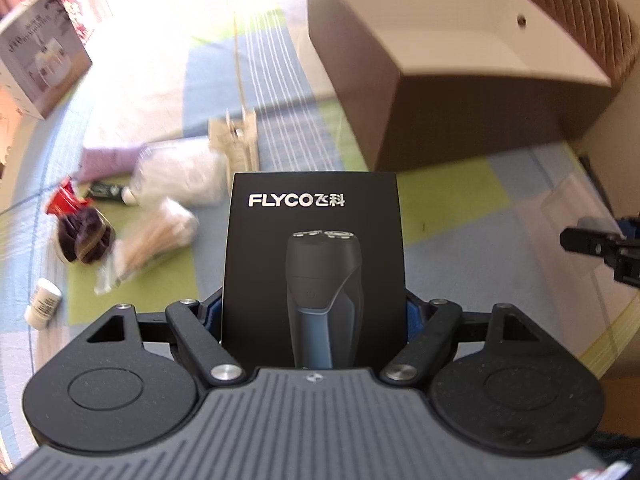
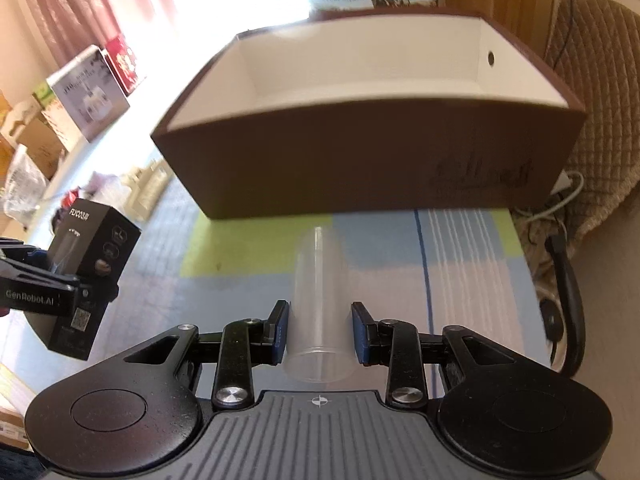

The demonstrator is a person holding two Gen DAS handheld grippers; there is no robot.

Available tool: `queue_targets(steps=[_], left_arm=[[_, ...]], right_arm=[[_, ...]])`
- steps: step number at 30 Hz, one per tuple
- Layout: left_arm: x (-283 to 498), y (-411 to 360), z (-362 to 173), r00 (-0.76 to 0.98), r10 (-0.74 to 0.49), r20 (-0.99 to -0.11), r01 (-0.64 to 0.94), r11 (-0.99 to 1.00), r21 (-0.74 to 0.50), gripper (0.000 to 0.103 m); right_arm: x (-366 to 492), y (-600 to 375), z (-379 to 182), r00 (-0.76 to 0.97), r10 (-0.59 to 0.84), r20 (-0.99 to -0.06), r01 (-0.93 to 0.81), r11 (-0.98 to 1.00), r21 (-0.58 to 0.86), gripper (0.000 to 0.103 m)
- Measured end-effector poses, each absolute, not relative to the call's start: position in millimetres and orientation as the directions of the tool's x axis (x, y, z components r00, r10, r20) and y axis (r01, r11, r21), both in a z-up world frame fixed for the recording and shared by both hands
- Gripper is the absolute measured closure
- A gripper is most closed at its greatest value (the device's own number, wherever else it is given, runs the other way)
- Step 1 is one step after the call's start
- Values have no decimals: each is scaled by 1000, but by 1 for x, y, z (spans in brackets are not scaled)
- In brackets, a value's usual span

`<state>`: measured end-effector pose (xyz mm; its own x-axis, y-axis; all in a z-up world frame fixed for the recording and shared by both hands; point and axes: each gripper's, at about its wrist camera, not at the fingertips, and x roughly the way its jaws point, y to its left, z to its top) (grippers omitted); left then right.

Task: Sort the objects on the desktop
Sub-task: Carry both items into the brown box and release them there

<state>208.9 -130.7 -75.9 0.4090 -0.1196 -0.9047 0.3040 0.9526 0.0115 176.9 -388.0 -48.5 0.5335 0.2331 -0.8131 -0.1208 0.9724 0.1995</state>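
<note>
My left gripper [image 1: 314,312] is shut on a black FLYCO shaver box [image 1: 316,248], held upright above the patterned tablecloth. In the right wrist view the same box [image 2: 96,248] hangs at the left edge in the left gripper [image 2: 60,280]. Between the blue pads of my right gripper [image 2: 319,328], which is shut on it, lies a clear plastic cup [image 2: 318,280], pointing forward. Straight ahead of it stands a large open brown box with a white inside [image 2: 360,160]. That brown box [image 1: 400,92] is to the upper right in the left wrist view, where the right gripper [image 1: 588,240] enters from the right edge.
A pile lies on the cloth at left: purple cloth [image 1: 108,160], white bag [image 1: 180,176], wooden model [image 1: 236,140], bag of swabs [image 1: 156,236], dark pouch [image 1: 84,240], small white bottle [image 1: 42,304]. A printed carton [image 1: 40,60] stands far left. A padded chair [image 2: 592,80] and cables are at right.
</note>
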Motion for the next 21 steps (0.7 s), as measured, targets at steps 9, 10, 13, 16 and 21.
queue_targets(steps=[9, 10, 13, 16, 21], left_arm=[[227, -145, -12, 528, -149, -836, 251, 968, -14, 27], [229, -148, -5, 541, -157, -826, 251, 968, -20, 27], [242, -161, 15, 577, -191, -794, 259, 965, -44, 27], [261, -181, 29, 599, -225, -769, 279, 958, -63, 27], [302, -222, 39, 602, -276, -749, 304, 947, -105, 27]], right_arm=[[204, -410, 1, 596, 330, -732, -200, 944, 263, 73], [207, -413, 7, 608, 343, -716, -212, 939, 270, 73], [221, -423, 28, 649, 357, -671, -234, 934, 271, 73], [241, -435, 43, 685, 358, -635, -232, 933, 276, 73], [276, -455, 55, 730, 308, -610, -191, 949, 251, 73]])
